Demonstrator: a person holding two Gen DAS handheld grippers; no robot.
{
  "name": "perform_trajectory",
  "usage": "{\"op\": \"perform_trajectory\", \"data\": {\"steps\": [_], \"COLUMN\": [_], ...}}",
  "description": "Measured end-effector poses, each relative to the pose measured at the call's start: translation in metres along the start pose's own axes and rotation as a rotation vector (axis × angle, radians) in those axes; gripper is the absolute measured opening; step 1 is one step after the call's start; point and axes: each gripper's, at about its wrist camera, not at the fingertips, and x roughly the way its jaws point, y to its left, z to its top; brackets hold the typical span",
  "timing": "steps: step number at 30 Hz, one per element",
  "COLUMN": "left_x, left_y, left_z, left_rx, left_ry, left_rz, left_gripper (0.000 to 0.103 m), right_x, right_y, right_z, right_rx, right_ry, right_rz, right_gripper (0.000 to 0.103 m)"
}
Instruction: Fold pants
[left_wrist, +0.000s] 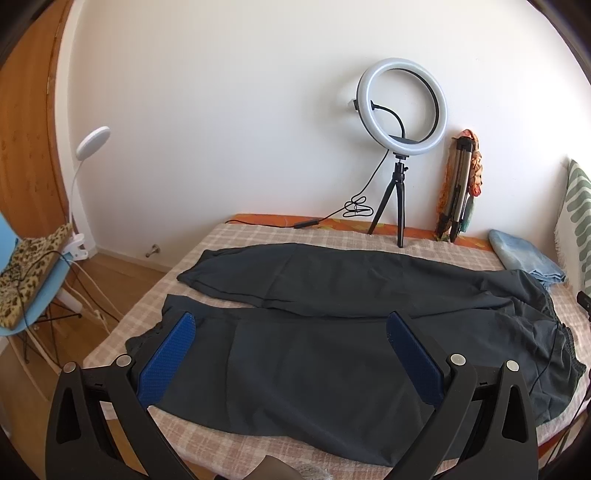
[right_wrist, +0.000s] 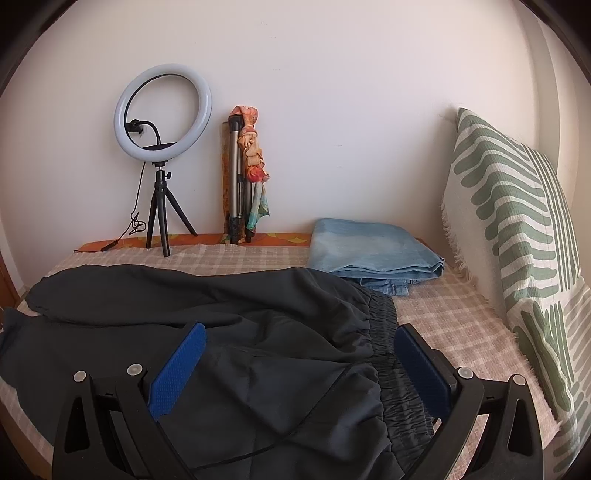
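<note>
Dark grey pants (left_wrist: 332, 295) lie spread flat on the checked bed cover (left_wrist: 155, 302), legs to the left, elastic waistband (right_wrist: 391, 354) to the right. My left gripper (left_wrist: 291, 321) is open, hovering over the near leg, its blue pads (left_wrist: 166, 362) wide apart and empty. My right gripper (right_wrist: 299, 332) is open above the waist end of the pants (right_wrist: 221, 332), with the waistband between and just beyond the pads (right_wrist: 177, 373). A thin black drawstring (right_wrist: 314, 413) trails over the fabric.
A ring light on a small tripod (left_wrist: 402, 110) and a folded tripod with a scarf (left_wrist: 461, 184) stand against the back wall. Folded blue cloth (right_wrist: 369, 251) lies by the waistband. A green striped pillow (right_wrist: 517, 240) leans at right. A chair (left_wrist: 29, 273) stands left of the bed.
</note>
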Motion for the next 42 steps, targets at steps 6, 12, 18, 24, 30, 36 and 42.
{"op": "perform_trajectory", "data": {"steps": [6, 12, 18, 24, 30, 36, 42], "left_x": [0.0007, 0.0007, 0.0006, 0.0008, 0.0011, 0.0011, 0.0009], "left_y": [-0.0011, -0.0005, -0.0003, -0.0003, -0.0001, 0.0001, 0.0011], "left_z": [-0.0010, -0.0006, -0.0014, -0.0011, -0.0007, -0.0009, -0.0011], "left_rx": [-0.006, -0.006, -0.008, -0.007, -0.007, -0.008, -0.009], "left_ry": [0.001, 0.000, 0.000, -0.002, -0.001, -0.001, -0.002], "left_rz": [0.002, 0.004, 0.001, 0.005, 0.007, 0.006, 0.008], "left_gripper": [0.103, 0.103, 0.103, 0.103, 0.103, 0.103, 0.103], "right_x": [0.0002, 0.0013, 0.0023, 0.0023, 0.0035, 0.0033, 0.0036], "right_y": [0.0018, 0.0052, 0.0057, 0.0068, 0.0077, 0.0079, 0.0079], "right_z": [-0.0009, -0.0003, -0.0011, -0.0024, -0.0029, -0.0031, -0.0030], "right_rx": [0.001, -0.007, -0.010, -0.013, -0.014, -0.015, -0.016], "right_ry": [0.004, 0.004, 0.006, 0.007, 0.009, 0.011, 0.013], "right_rz": [0.001, 0.005, 0.010, 0.011, 0.014, 0.015, 0.016], "right_gripper": [0.103, 0.103, 0.103, 0.103, 0.103, 0.103, 0.103]}}
